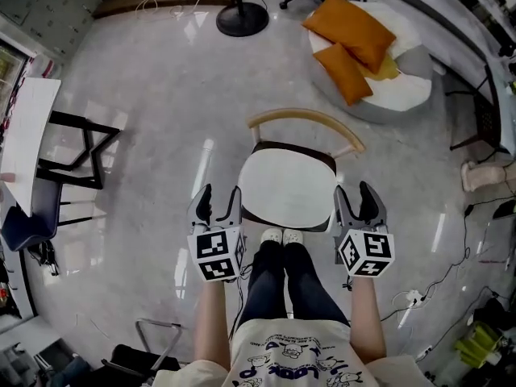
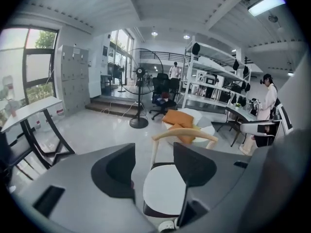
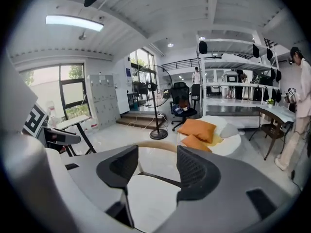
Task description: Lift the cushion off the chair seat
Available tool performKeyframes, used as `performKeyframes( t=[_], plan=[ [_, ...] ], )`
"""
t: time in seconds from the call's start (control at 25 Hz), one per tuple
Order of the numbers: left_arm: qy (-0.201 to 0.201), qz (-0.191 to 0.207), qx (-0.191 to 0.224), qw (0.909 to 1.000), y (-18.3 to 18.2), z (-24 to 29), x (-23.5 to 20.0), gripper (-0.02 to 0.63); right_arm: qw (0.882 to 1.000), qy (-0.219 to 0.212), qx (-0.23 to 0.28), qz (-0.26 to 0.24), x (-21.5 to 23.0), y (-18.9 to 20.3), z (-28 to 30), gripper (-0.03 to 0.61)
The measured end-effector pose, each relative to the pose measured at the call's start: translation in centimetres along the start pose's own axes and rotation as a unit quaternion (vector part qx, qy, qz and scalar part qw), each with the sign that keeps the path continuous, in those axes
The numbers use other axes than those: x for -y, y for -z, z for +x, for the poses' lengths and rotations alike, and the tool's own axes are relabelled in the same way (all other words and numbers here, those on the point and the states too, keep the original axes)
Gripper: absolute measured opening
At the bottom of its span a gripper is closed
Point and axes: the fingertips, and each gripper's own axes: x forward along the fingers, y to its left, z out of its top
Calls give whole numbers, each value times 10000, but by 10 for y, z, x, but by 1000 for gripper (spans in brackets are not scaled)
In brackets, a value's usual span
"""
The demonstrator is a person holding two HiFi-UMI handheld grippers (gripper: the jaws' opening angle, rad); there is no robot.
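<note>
White cushion (image 1: 288,190) lies unlifted on the chair (image 1: 306,119); our left hand-held gripper (image 1: 219,193) and right hand-held gripper (image 1: 353,190) flank it, spread, empty.

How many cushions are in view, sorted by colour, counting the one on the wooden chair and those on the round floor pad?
White cushion, on the chair seat: 1
Orange cushions, on the round pad: 2
Grey cushion, same pad: 1
Total: 4
A yellow piece under the orange ones is too unclear to count.
</note>
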Motion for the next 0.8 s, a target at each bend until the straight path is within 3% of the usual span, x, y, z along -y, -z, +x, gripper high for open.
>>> performKeyframes(
  t=[0.4,0.8],
  plan=[
    [-113,-83,-861,9962,88,77,-3,255,9966,13,-825,67,39,89,61,262],
    [-127,-215,-1657,9859,187,154,3,256,9866,74,-1628,43,81,200,115,264]
  ],
)
